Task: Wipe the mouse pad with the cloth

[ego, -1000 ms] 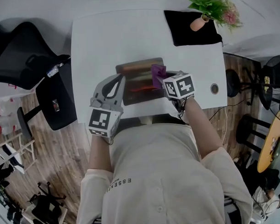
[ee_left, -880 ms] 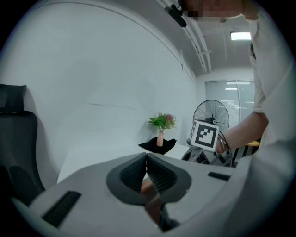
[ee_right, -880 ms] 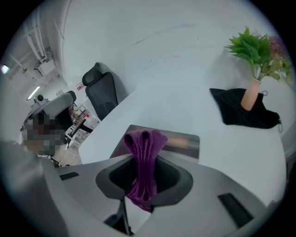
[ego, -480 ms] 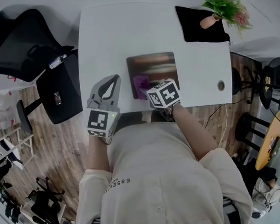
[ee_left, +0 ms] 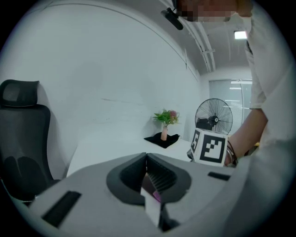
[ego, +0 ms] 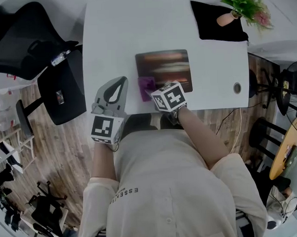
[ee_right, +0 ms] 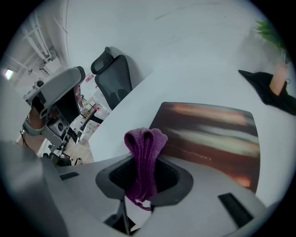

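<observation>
Purple cloth stands bunched in folds between the jaws of the right gripper, which pinch it tight. In the head view it sits over the near left corner of the mouse pad, a dark brown rectangle with pale streaks, lying flat on the white table. The left gripper hangs over the table's near edge, just left of the cloth, its jaws brought together at the tips with nothing held. Farther back, at the table's far right corner, a pink vase of green plant stands on a black mat. A black office chair stands left of the table.
</observation>
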Demonstrator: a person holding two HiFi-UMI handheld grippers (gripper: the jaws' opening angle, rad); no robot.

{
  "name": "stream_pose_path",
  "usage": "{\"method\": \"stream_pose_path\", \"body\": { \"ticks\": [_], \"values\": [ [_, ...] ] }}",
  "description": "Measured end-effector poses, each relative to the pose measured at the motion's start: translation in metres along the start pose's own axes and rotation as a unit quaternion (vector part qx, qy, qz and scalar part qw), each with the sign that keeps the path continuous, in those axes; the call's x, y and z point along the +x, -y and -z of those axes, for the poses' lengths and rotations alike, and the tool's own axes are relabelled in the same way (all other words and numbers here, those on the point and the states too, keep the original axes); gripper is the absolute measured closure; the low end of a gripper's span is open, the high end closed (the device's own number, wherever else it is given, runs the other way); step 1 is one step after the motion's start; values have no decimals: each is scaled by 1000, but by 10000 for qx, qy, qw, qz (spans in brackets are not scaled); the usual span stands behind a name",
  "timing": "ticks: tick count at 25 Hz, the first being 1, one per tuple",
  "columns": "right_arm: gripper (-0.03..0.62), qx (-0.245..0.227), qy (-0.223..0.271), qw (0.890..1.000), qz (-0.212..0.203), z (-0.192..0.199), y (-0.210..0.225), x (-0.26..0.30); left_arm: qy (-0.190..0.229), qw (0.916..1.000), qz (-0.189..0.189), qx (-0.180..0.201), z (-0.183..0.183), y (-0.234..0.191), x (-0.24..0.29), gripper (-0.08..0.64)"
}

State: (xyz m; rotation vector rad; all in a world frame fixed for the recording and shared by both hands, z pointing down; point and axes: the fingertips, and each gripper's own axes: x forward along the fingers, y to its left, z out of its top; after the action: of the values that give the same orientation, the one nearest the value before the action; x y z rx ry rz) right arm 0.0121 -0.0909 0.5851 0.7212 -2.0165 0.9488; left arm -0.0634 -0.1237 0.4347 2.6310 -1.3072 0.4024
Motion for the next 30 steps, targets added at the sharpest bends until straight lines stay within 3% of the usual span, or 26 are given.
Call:
{"method": "stream_pose_path", "body": {
  "ticks": [16, 30],
  "values": [
    [483, 36, 82, 9999, -135, 29, 50, -35, -54, 9995, 95, 308, -18, 65, 36, 557],
    [482, 3, -38, 10000, -80, 49, 114, -68, -116, 9996, 17, 272, -23, 113, 71, 557]
  ]
}}
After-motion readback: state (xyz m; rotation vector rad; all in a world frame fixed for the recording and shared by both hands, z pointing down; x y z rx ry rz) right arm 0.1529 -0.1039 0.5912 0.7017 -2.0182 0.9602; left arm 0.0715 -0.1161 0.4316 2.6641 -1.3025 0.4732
